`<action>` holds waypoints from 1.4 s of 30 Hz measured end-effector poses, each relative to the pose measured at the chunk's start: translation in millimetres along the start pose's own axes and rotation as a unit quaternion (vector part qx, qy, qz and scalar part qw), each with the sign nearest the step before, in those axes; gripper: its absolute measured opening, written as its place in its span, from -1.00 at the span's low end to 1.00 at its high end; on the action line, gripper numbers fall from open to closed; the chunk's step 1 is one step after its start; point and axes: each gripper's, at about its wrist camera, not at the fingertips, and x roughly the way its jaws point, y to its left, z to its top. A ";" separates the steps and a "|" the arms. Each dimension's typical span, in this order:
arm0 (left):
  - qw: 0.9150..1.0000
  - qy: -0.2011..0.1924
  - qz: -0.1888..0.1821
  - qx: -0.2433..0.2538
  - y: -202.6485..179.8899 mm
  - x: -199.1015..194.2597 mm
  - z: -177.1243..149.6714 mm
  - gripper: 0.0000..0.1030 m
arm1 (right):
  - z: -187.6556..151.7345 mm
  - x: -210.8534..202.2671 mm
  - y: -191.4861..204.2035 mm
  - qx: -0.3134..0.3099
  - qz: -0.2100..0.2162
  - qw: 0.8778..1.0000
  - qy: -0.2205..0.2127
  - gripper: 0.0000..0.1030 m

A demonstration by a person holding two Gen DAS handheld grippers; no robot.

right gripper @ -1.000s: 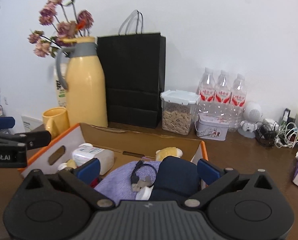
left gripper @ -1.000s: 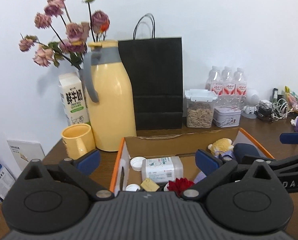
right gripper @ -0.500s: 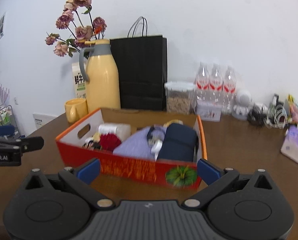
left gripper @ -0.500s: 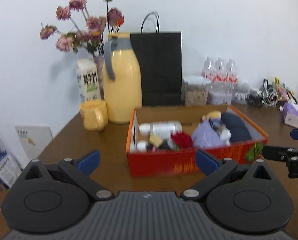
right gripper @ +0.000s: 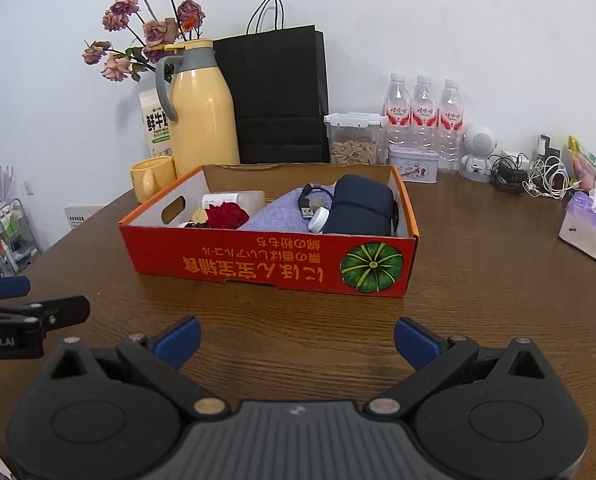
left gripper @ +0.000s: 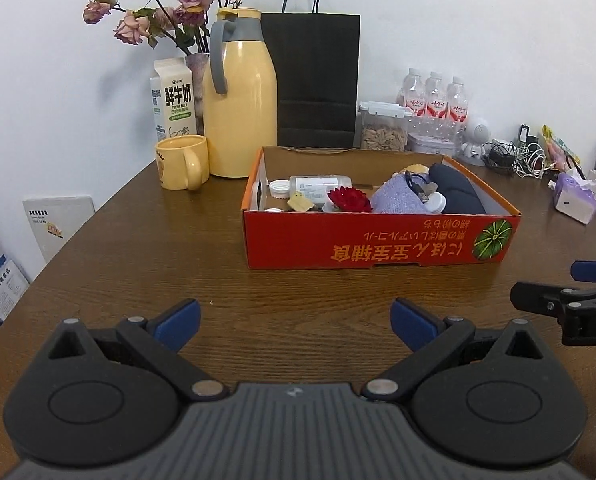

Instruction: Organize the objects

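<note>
A red cardboard box [left gripper: 378, 240] [right gripper: 270, 258] stands on the brown table. It holds a clear bottle [left gripper: 318, 188], a red flower [left gripper: 349, 200] [right gripper: 227, 216], a purple cloth pouch [left gripper: 396, 202] [right gripper: 278, 216], a dark blue case [left gripper: 456, 194] [right gripper: 360, 204], a cable and small caps. My left gripper [left gripper: 294, 320] is open and empty, well short of the box's front. My right gripper [right gripper: 296, 340] is open and empty, also in front of the box. Each gripper shows at the edge of the other's view.
Behind the box stand a yellow jug [left gripper: 240, 108], yellow mug [left gripper: 182, 162], milk carton [left gripper: 174, 98], flower vase, black paper bag [left gripper: 316, 80], seed jar [left gripper: 384, 128], tin and water bottles [right gripper: 422, 108]. Cables [right gripper: 538, 172] and a tissue pack [right gripper: 588, 226] lie at right.
Both grippers have pulled back from above the box toward the table's near side and stayed open. The box's contents have not moved.
</note>
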 end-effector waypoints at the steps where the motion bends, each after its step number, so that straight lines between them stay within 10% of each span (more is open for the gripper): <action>1: 1.000 -0.001 0.000 0.000 -0.2 -0.8 -0.3 1.00 | -0.1 -0.5 0.1 0.000 -0.001 1.000 0.000 1.00; 42: 1.000 -0.004 -0.002 -0.003 -2.6 -6.3 2.6 1.00 | 1.7 -3.6 1.2 -0.003 0.000 1.000 -0.003 1.00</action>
